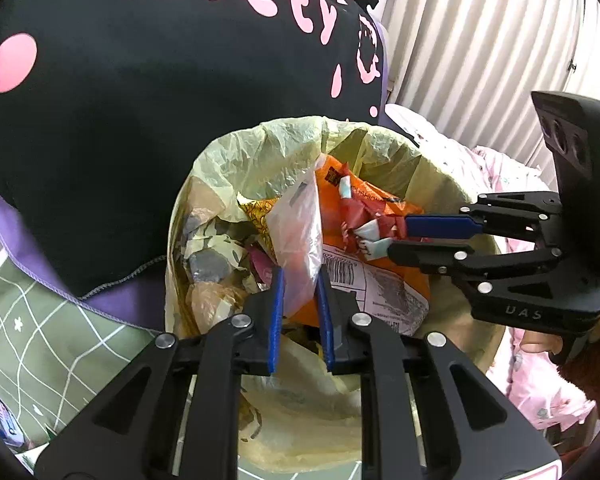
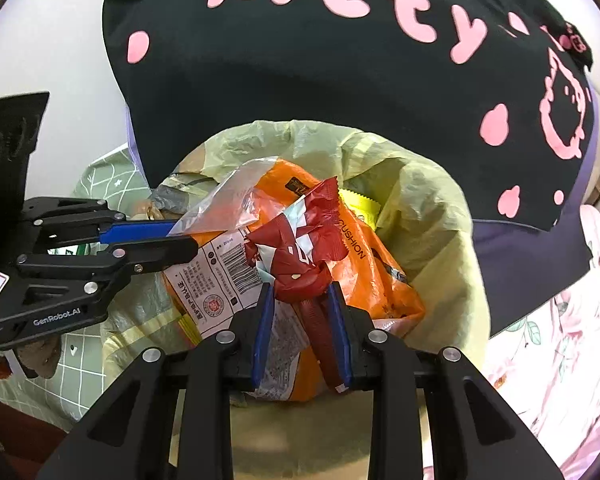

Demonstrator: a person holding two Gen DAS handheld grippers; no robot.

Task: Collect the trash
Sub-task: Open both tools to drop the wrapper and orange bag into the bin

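Plastic: our left gripper [image 1: 300,280] pinches a clear wrapper [image 1: 298,232], our right gripper [image 2: 300,300] a red wrapper [image 2: 296,256]; both pieces hang directly above the bin liner [image 1: 236,148], so release needs 0 travel.

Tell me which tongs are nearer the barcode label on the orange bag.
Left. The left tongs, holding a clear plastic bag, sit right beside the barcode label; the right tongs, gripping a red wrapper, hover a little farther off.
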